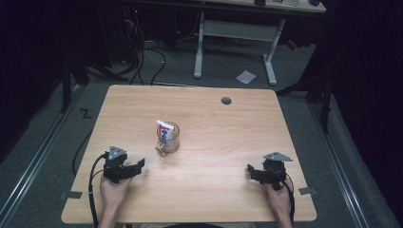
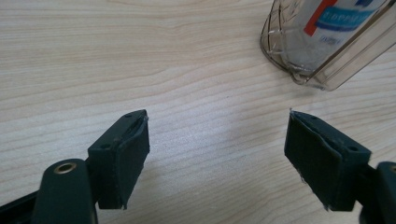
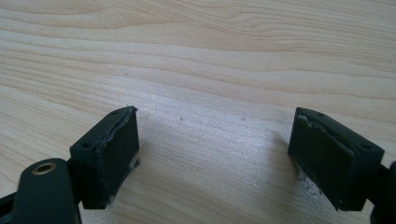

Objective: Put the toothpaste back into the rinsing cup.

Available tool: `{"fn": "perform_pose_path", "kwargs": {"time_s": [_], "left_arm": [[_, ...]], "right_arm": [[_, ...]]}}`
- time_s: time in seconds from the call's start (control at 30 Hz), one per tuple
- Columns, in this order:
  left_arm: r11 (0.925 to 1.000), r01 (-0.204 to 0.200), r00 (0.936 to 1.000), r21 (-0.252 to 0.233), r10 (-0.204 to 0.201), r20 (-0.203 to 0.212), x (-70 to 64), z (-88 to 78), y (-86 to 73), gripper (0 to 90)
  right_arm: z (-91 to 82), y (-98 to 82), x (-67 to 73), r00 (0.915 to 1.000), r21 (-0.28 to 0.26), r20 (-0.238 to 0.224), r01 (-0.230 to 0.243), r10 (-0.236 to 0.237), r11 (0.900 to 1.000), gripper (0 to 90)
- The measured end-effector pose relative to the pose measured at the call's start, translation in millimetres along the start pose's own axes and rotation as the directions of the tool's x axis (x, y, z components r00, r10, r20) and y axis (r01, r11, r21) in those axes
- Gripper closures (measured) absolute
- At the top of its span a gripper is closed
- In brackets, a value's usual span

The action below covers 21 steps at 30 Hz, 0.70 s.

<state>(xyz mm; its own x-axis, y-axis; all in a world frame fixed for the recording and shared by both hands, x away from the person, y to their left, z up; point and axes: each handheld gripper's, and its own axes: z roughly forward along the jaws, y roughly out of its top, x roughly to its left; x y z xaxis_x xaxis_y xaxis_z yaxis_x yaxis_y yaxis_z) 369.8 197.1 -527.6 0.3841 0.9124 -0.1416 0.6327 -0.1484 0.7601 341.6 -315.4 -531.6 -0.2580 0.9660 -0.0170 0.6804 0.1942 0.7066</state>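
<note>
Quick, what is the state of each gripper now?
Left gripper: open, holding nothing.
Right gripper: open, holding nothing.

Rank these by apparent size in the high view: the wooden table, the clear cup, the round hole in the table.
1. Wooden table
2. Clear cup
3. Round hole; lying farther from the camera does not change its rank.
</note>
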Motion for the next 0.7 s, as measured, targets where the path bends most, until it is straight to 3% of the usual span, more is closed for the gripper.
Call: {"fn": "perform_pose_path", "kwargs": {"time_s": [0.1,0.33,0.4,0.57,0.7], "left_arm": [[0.9998,-0.016,0.9996,0.015,0.016,-0.024,-2.2,4.1,-0.6,22.9],[0.9996,-0.018,0.9994,0.022,0.018,-0.030,-5.2,11.8,-1.1,23.3],[0.9988,-0.040,0.9979,0.027,0.041,-0.049,-7.4,14.0,-1.4,23.4],[0.9987,-0.043,0.9972,0.028,0.045,-0.059,-9.0,15.9,0.0,23.9],[0.9966,-0.071,0.9938,0.041,0.075,-0.082,-13.1,16.8,-0.5,23.6]], "right_arm": [[0.0,0.0,0.0,1.0000,0.000,0.000,0.000,0.000,1.000,16.0],[-0.1,0.0,0.0,1.0000,0.000,0.000,0.000,0.000,1.000,16.0],[0.0,-0.1,0.1,1.0000,-0.001,0.001,0.000,0.000,1.000,16.0],[0.0,0.0,0.0,1.0000,0.000,0.000,-0.001,0.001,1.000,16.0],[0.0,0.0,0.1,1.0000,0.001,0.001,-0.002,0.002,1.000,15.9]]}}
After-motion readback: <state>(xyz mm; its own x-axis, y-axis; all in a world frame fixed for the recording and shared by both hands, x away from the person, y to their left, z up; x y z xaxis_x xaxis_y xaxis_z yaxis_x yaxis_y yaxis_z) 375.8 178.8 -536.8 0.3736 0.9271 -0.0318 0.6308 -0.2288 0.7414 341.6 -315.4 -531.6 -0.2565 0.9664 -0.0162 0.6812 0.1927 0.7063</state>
